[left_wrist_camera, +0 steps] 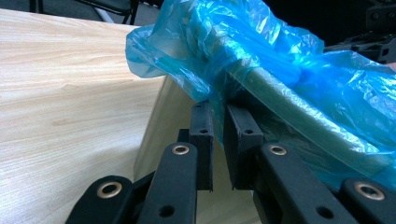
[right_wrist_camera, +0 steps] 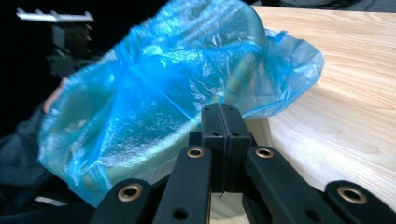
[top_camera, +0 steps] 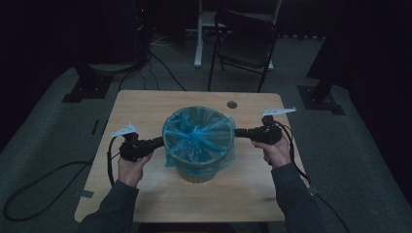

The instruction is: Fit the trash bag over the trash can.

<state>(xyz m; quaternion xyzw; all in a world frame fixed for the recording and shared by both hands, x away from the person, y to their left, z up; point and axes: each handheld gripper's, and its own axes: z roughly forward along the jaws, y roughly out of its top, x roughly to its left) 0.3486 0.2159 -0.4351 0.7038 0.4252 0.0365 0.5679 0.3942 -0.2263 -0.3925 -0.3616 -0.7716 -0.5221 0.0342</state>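
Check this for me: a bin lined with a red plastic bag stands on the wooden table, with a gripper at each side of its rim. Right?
Not quite. The plastic bag lining the bin is blue, not red, as the high view shows. The rest holds: left gripper and right gripper sit at opposite sides on the wooden table.

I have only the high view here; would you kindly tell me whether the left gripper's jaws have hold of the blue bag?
Observer: In the left gripper view, the left gripper has its jaws almost together, with film of the blue bag bunched between their tips.
Operator: Thank you. And the right gripper?
Observer: In the right gripper view its jaws are fully shut at the bag's hanging edge. I cannot tell whether any film is caught.
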